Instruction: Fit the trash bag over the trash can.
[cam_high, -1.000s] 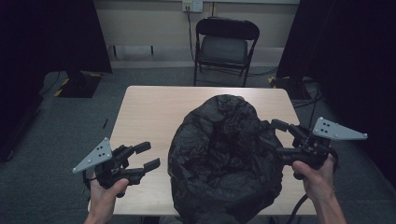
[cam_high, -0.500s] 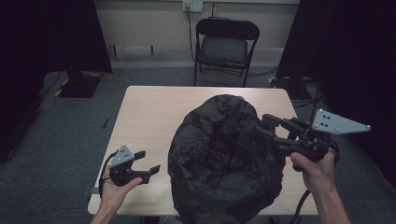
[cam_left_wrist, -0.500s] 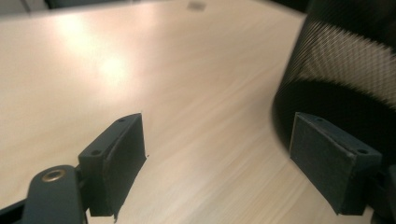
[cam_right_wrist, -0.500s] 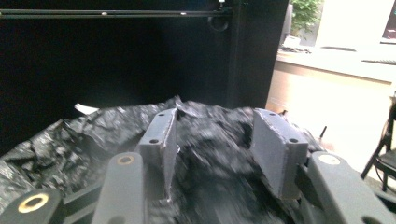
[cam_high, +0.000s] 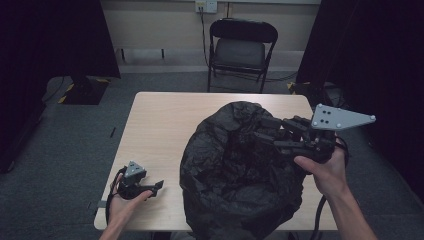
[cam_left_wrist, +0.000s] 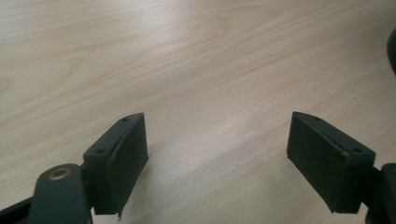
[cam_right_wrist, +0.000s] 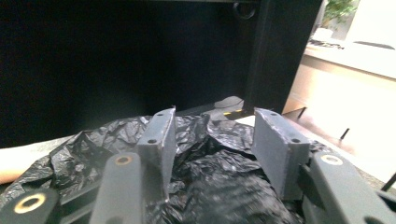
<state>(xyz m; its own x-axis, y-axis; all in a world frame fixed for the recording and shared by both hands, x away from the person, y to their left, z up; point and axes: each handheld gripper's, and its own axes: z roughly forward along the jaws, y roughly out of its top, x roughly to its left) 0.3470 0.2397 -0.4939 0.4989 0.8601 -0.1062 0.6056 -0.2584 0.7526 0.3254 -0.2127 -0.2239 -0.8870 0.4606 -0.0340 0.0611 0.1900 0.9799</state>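
Black, crinkled bag (cam_high: 240, 170) with a dull sheen on its folds, set on a pale beige table (cam_high: 155, 130) marked by fine wood grain (the grain runs in long streaks in the left gripper view). Left gripper (cam_high: 152, 187) and right gripper (cam_high: 267, 131): black bodies, each topped by 1 grey plate. Chair (cam_high: 242, 47): black frame, grey seat. Floor (cam_high: 65, 150): grey-blue carpet. Curtains (cam_high: 55, 35): black.

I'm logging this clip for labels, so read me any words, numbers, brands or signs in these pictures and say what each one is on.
No text can be read in any view.
The black plastic bag shows no print.
The table has plain wood grain.
The right gripper has a grey plate with holes, no lettering.
The folding chair shows no label.
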